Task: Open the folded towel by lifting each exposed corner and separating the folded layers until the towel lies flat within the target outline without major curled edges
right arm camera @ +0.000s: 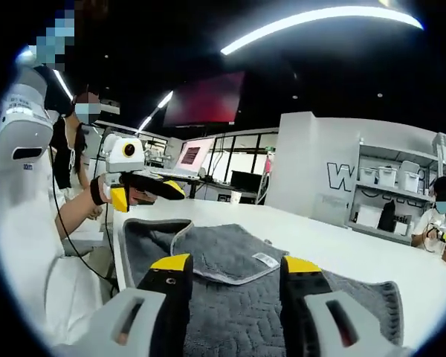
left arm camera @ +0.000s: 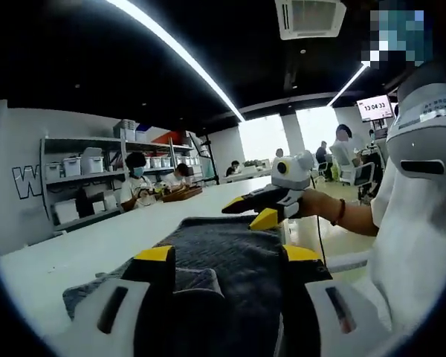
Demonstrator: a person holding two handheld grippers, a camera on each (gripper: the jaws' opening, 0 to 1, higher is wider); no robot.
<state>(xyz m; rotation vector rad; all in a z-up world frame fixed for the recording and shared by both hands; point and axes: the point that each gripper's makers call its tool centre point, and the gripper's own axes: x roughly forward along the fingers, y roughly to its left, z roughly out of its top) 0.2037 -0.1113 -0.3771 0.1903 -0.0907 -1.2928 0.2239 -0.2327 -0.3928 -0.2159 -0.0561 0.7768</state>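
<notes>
Dark grey towel (right arm camera: 230,297) lies on the white tabletop (right arm camera: 342,249), quilted wavy texture, still partly folded. In the right gripper view one corner layer is flipped over at 11 o'clock, showing a paler edge binding and a small white label (right arm camera: 265,259) near centre. Far edge at 10 o'clock curls up a bit. In the left gripper view the towel (left arm camera: 230,256) runs from 6 toward 12 o'clock, with a folded lump at 7 o'clock.

Left hand-held gripper (left arm camera: 228,254): jaws apart, over the towel, nothing between them. Right hand-held gripper (right arm camera: 232,263): jaws apart, holding nothing, above the towel. Each gripper shows in the other's view, held above the towel's far edge, yellow tips parted.
</notes>
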